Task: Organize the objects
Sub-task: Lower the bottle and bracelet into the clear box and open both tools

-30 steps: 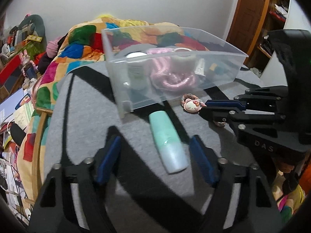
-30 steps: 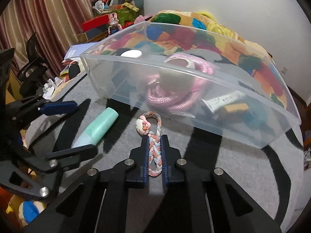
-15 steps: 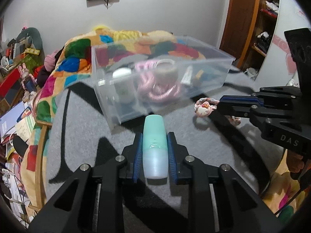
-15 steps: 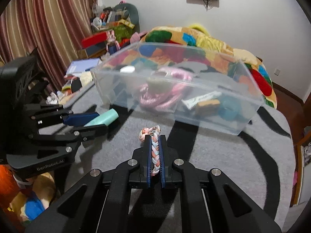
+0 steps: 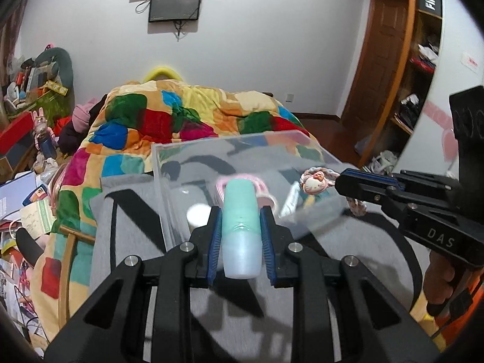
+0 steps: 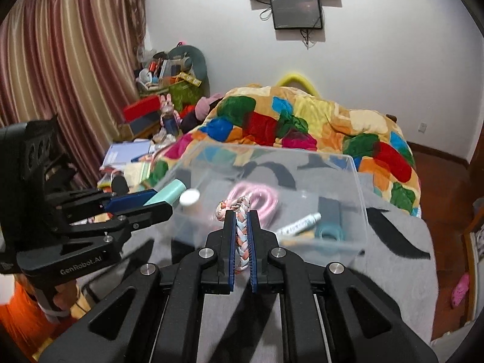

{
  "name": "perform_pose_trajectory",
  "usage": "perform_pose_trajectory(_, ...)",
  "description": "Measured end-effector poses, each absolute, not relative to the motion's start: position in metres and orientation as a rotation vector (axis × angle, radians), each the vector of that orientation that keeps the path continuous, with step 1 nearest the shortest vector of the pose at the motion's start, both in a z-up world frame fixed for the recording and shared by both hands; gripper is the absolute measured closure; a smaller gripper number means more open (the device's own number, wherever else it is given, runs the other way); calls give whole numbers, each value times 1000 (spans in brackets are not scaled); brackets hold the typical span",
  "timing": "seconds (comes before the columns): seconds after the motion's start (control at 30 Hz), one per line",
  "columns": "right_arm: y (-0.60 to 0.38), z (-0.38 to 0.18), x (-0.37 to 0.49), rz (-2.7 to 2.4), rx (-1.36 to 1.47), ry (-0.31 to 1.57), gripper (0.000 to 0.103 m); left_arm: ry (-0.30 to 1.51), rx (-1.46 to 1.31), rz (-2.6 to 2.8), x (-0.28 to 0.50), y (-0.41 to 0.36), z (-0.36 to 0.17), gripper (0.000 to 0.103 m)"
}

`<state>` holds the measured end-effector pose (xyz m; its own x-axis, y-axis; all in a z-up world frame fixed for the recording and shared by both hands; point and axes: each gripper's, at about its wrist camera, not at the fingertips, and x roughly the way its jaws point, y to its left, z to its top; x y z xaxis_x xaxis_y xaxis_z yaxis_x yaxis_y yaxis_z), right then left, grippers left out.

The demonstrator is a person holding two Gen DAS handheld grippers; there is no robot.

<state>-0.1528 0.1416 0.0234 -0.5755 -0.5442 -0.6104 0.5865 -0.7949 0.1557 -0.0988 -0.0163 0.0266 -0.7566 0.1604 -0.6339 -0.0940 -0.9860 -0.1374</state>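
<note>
Both loads have risen off the grey cover. Your left gripper (image 5: 240, 243) clamps the mint bottle (image 5: 241, 227), long axis pointing ahead; your right gripper (image 6: 241, 242) pinches the braided band (image 6: 240, 230). Just beyond and below both lies the clear bin (image 6: 360, 193).

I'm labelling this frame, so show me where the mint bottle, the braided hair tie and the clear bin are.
mint bottle (image 5: 241, 227), left wrist view, middle of its body between the tongs.
braided hair tie (image 6: 241, 230), right wrist view, braid between the tongs.
clear bin (image 6: 361, 211), right wrist view, right side wall.
</note>
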Motion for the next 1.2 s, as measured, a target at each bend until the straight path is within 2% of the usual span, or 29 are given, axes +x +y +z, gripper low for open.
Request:
perform_pose_trajectory(0.27,122,-7,-208,-2352,1042,87,96,-139,-1155,2798,-142,-16,7,78)
perform_pose_trajectory(0.5,116,-21,-210,-2345,1091,163,95,-122,-1173,2773,-144,-12,3,78)
perform_pose_trajectory(0.7,122,-4,-192,-2335,1038,155,88,-105,-1101,2789,-127,-9,20,78)
perform_pose_trajectory(0.8,129,6,-175,-2347,981,159,82,-100,-1057,2806,-113,-9,28,77)
perform_pose_trajectory(0.9,137,14,-153,-2368,914,156,67,-108,-1011,2821,-99,-9,31,64)
perform_pose_trajectory(0.97,143,17,-143,-2384,877,138,52,-124,-979,2828,-89,-9,31,38)
perform_pose_trajectory(1.07,152,16,-128,-2402,843,103,38,-125,-947,2851,-75,-7,27,31)
perform_pose_trajectory(1.2,162,8,-112,-2443,808,97,29,-136,-944,2856,-62,-4,16,21)
